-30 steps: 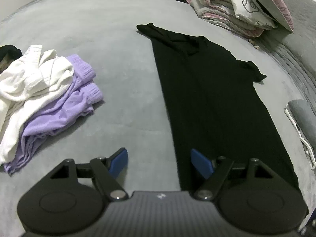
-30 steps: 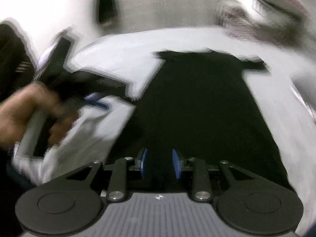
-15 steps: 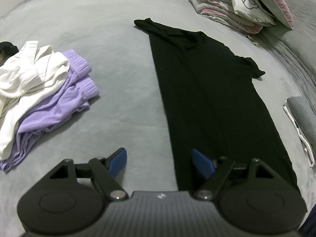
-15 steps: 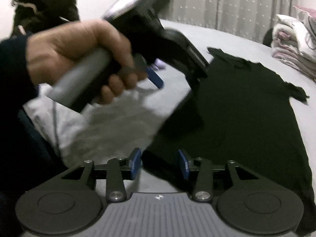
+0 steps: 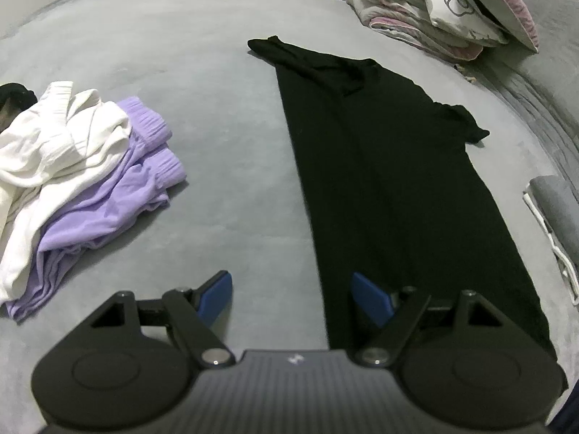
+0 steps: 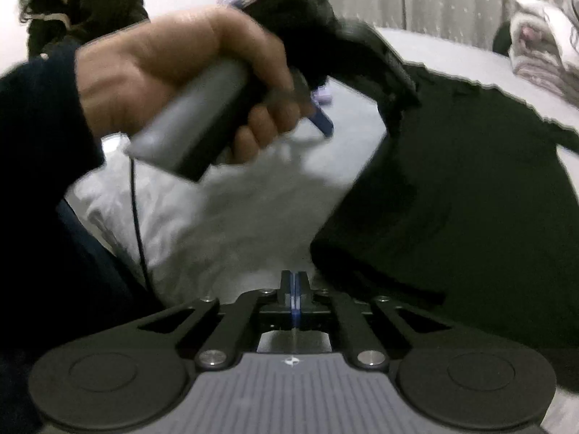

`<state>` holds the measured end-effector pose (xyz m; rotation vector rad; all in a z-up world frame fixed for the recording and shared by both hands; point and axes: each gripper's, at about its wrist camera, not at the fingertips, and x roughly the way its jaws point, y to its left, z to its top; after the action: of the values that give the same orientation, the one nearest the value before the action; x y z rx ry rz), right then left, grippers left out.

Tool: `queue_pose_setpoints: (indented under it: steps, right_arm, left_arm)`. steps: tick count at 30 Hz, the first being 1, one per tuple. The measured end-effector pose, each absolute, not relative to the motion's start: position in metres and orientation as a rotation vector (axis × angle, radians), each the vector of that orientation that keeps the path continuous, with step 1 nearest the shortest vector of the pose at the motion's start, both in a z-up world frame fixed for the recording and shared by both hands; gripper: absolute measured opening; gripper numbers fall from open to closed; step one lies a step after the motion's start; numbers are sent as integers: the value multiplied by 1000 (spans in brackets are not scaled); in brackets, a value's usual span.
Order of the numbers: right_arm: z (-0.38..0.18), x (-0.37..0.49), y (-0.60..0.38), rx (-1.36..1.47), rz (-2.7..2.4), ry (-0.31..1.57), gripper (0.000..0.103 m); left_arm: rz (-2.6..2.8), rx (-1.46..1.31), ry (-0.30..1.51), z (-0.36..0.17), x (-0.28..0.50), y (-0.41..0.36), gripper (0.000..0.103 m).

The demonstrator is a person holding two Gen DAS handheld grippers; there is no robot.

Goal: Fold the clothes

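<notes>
A black T-shirt [image 5: 391,181] lies flat on the grey bed [image 5: 217,115], folded lengthwise into a long strip, collar far, hem near. My left gripper [image 5: 293,296] hovers open over the hem end; its right finger [image 5: 372,298] is above the shirt's left edge and its left finger [image 5: 215,294] above bare bed. In the right wrist view the black T-shirt [image 6: 470,199] fills the right side. My right gripper [image 6: 295,289] is shut just left of the shirt's near corner, with no cloth visible between its pads. A hand [image 6: 173,83] holds the left gripper above.
A crumpled white garment [image 5: 54,144] on a purple one [image 5: 108,202] lies at the left of the bed. Folded quilts and a pillow [image 5: 445,7] are piled at the far right. A grey folded item [image 5: 557,213] sits at the right edge. A person's dark sleeve [image 6: 39,181] fills the left.
My right gripper has shut from a narrow gap and dropped toward the shirt's near corner. The left gripper stayed open and drifted slightly over the hem.
</notes>
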<state>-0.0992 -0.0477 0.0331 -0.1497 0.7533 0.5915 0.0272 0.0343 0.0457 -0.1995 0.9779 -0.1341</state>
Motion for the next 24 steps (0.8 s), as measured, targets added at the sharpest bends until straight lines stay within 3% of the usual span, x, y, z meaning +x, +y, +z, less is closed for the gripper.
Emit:
queue_pose_setpoints:
  steps: [24]
  right_arm:
    - [31,-72,-87,-146,553,809,12]
  left_arm:
    - [-186,-142,946,48,27,15,80]
